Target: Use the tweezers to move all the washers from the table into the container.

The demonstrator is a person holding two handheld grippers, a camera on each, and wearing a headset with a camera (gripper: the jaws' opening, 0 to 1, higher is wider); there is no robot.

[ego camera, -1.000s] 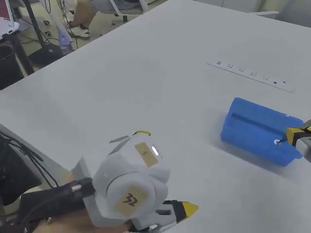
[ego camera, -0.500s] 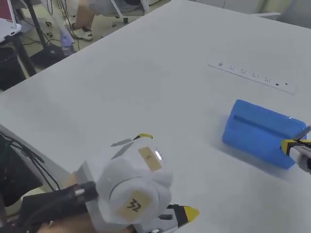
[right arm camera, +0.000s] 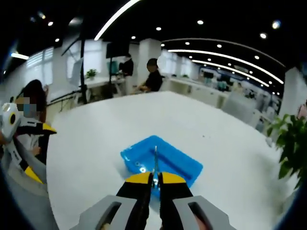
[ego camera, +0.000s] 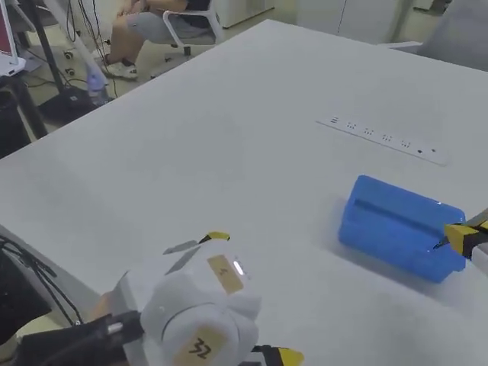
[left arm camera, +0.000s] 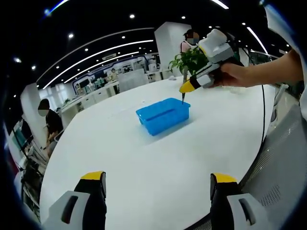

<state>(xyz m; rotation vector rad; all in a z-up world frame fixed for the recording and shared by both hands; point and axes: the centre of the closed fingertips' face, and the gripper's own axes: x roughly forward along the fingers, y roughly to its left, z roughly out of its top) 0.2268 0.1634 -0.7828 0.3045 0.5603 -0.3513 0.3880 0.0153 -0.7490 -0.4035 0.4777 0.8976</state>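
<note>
Just beyond right gripper (right arm camera: pixel 154 179) tips, jaws pinched on tweezers (right arm camera: pixel 156 158), points hang over container (right arm camera: pixel 184 162); washer unclear. Best release low, inside rim, easing slowly. Left gripper (left arm camera: pixel 157 177) wide, empty.

Blue container (ego camera: pixel 396 227), right of frame: smooth moulded plastic, a soft sheen along its rim. White table (ego camera: pixel 229 145) under it: matt, even, no grain. Left gripper (left arm camera: pixel 158 178), bottom of frame: pale matt plastic, dull yellow caps. Tweezers (right arm camera: pixel 155 160), centre: thin bare metal, faintly shiny. Power strip (ego camera: pixel 385 137), upper right: dull white plastic.
</note>
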